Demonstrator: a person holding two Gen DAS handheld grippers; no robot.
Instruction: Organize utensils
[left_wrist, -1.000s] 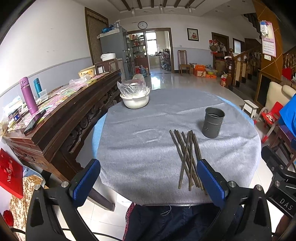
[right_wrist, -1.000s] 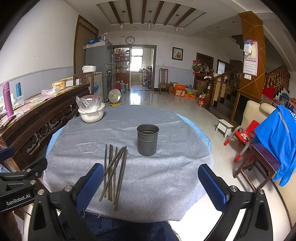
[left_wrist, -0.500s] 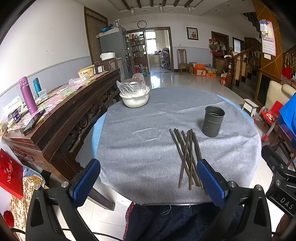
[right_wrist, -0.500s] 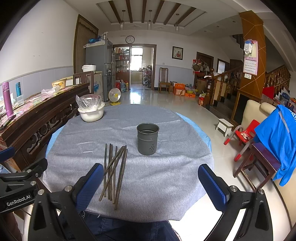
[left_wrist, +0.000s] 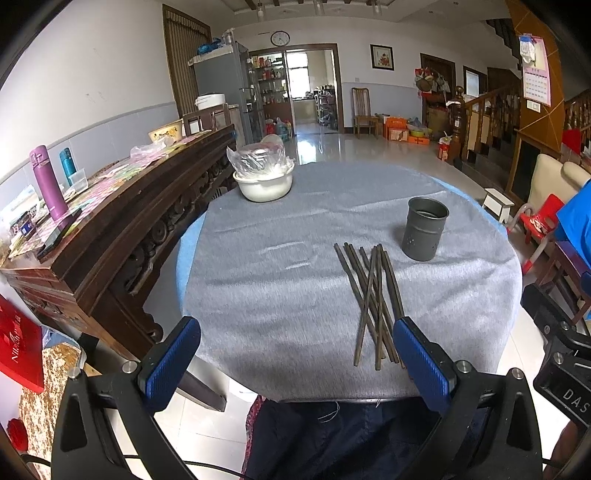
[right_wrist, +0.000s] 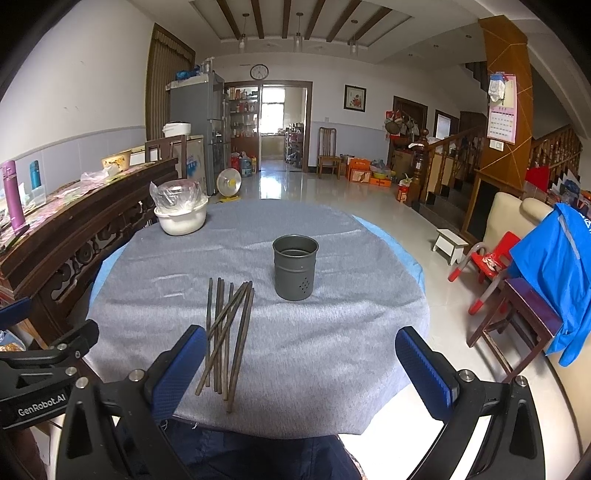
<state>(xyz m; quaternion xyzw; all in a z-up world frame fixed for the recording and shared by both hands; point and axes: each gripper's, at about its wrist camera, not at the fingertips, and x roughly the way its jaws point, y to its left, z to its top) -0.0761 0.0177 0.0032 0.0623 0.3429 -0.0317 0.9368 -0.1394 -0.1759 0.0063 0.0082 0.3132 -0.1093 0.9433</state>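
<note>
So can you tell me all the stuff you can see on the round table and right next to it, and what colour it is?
chopsticks: a loose crossed pile, too overlapped to count, dark grey-brown, near edge of the table
holder cup: one, dark grey metal with small holes, upright, just beyond the chopsticks, looks empty
bowl: one, white, plastic bag over it, far left of the table
tablecloth: one, grey, over the round table
sideboard: one, dark carved wood, left of the table
bottles: two, purple and teal, on the sideboard
left tongs: blue pads, open, empty
right tongs: blue pads, open, empty
</note>
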